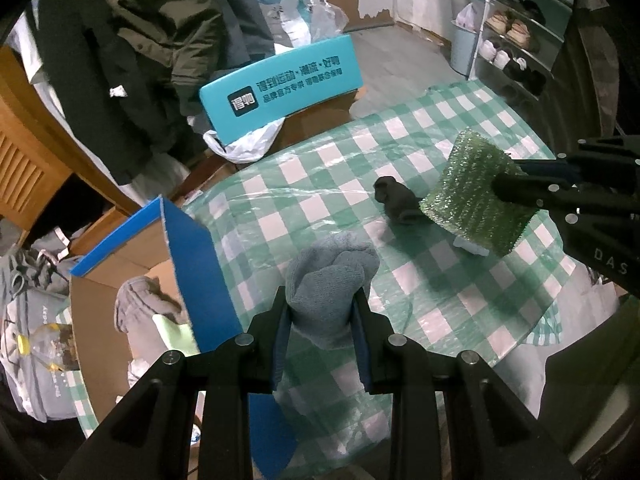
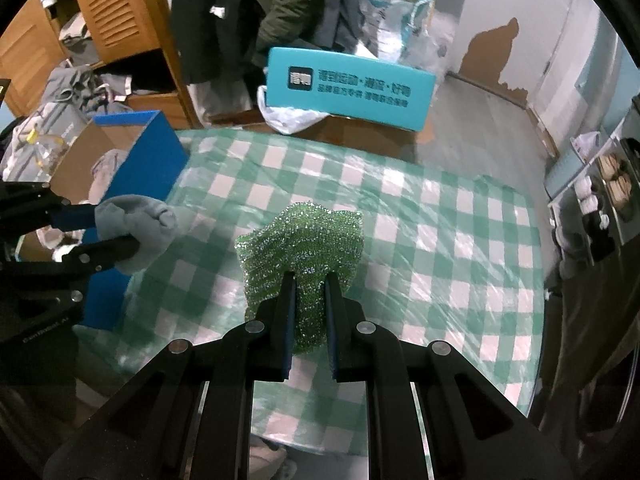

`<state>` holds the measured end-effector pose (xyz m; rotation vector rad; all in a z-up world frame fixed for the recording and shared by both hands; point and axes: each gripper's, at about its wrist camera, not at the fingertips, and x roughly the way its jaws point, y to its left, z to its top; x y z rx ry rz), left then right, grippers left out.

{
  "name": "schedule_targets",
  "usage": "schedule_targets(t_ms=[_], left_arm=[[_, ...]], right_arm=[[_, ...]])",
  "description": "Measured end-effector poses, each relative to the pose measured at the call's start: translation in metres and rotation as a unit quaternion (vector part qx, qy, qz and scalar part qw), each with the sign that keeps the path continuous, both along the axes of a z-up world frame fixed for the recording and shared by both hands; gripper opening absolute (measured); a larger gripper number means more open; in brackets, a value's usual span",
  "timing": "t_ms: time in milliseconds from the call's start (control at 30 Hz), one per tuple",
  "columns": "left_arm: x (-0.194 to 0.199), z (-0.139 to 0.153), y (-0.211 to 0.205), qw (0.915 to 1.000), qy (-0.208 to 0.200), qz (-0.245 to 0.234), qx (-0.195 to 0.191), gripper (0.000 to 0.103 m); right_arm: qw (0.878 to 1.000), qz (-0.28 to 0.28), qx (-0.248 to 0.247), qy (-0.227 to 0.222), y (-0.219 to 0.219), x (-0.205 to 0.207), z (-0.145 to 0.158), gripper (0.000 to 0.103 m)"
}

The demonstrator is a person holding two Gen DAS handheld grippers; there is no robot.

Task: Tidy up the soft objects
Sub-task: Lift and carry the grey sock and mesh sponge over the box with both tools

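Observation:
My left gripper (image 1: pixel 322 300) is shut on a grey-blue rolled sock (image 1: pixel 332 276), held above the checked tablecloth (image 1: pixel 400 152) next to the blue box (image 1: pixel 200 264). The sock also shows in the right wrist view (image 2: pixel 136 224), with the left gripper (image 2: pixel 116 232) on it. My right gripper (image 2: pixel 310 284) is shut on a glittery green scouring cloth (image 2: pixel 304 240), held above the table. The cloth also shows in the left wrist view (image 1: pixel 476 196), gripped by the right gripper (image 1: pixel 504 184). A dark grey sock (image 1: pixel 396 200) lies on the table beside it.
The blue cardboard box (image 2: pixel 140 152) at the table's left edge holds a grey cloth (image 1: pixel 136 304) and a pale green item. A teal shoebox (image 1: pixel 280 88) stands beyond the table. Coats hang behind. A shoe rack (image 1: pixel 520 28) stands at right.

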<state>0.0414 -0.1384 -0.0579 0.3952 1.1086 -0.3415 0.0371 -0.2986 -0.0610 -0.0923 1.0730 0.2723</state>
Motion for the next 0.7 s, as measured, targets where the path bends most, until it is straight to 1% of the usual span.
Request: schedule_targets(t_ms=[400,700], left_arm=[[-0.004,0.013,0.034,0.9996,-0.011,0.024,-0.012,0.029],[-0.003,0.019,0.068,0.9983,-0.016,0.052,-0.020,0.029]], right_arm=[[0.999,0.030,0.009,-0.013,0.042,0.008,0.018,0.011],[0.998,0.053,0.015,-0.019,0.074,0.016,0.029,0.011]])
